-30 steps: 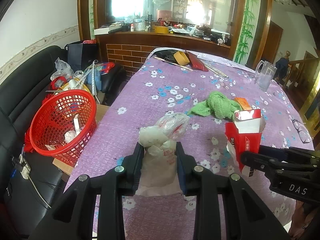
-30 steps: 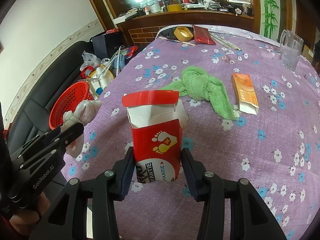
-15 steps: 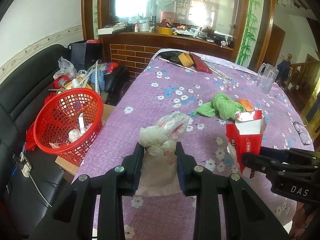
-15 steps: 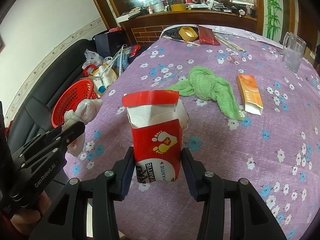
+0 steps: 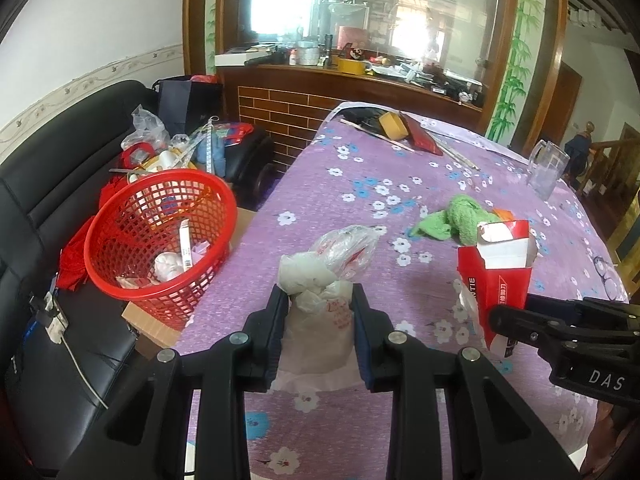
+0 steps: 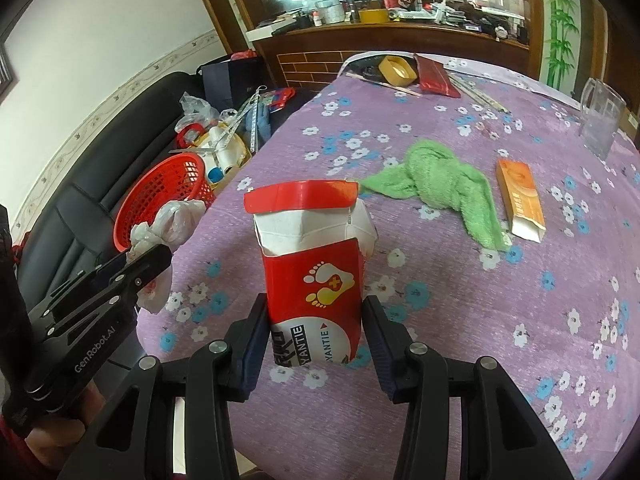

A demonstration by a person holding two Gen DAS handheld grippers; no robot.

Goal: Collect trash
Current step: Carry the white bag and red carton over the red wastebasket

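The left gripper (image 5: 318, 320) pinches a crumpled plastic bag (image 5: 328, 264) in its jaws, the right gripper (image 6: 314, 332) a red carton (image 6: 314, 264); each should be carried fully over the red basket (image 5: 160, 240) beside the tabletop (image 5: 360, 184) before its jaws spread

You get bright, even daylight in both views. It comes from the window (image 5: 276, 0) behind the wooden counter (image 5: 352, 76), which is blown out to white glare. Shadows on the purple tablecloth (image 6: 460, 280) stay soft and faint. Fisheye bending curves the walls and table edge, and black vignetting fills your corners. Near things look sharp; the far clutter on the counter is slightly soft.
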